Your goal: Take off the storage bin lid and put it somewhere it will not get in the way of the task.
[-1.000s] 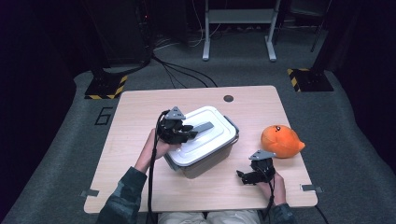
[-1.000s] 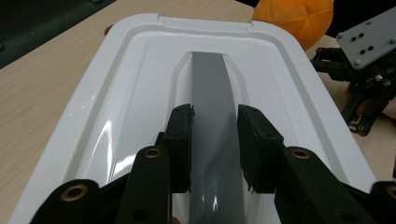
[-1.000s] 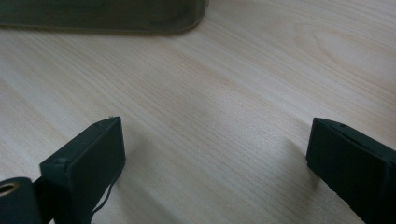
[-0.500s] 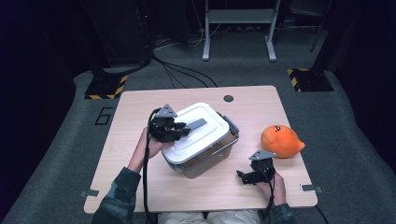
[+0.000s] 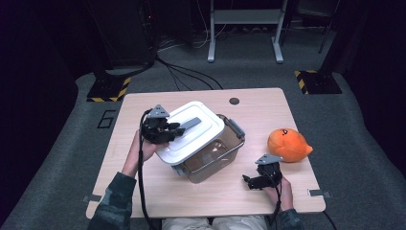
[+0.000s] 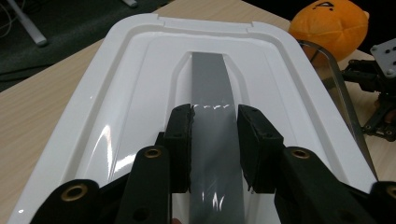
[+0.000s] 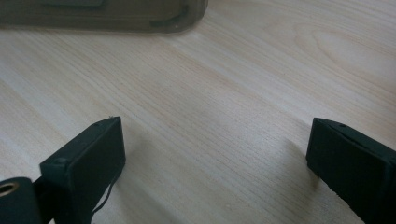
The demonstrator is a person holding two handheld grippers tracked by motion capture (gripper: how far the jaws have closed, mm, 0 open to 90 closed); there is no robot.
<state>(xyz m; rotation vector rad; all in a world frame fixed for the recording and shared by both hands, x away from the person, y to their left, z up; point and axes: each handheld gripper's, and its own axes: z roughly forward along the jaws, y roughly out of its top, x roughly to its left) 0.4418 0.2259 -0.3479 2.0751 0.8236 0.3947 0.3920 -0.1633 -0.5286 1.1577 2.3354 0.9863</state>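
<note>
A white lid [image 5: 198,136] with a grey handle [image 5: 190,123] hangs tilted over the left side of a clear box [image 5: 218,155] in the middle of the table. My left gripper [image 5: 174,130] is shut on that handle. In the left gripper view the pads [image 6: 180,144] press on both sides of the grey handle [image 6: 210,79], with the white lid [image 6: 135,93] spreading beyond. My right gripper [image 5: 249,181] rests open near the table's front right, right of the box. Its view shows the jaws wide apart [image 7: 215,154] over bare wood, with the box's base [image 7: 102,14] ahead.
An orange plush toy [image 5: 288,144] lies at the right of the wooden table [image 5: 249,110], beyond the right gripper; it also appears as the plush [image 6: 331,23] past the lid. A small dark hole [image 5: 234,101] sits near the far edge. Cables and stand legs lie on the floor behind.
The left gripper has carried the lid up and to the left, tilting it and uncovering the right part of the box. The right gripper has stayed put.
</note>
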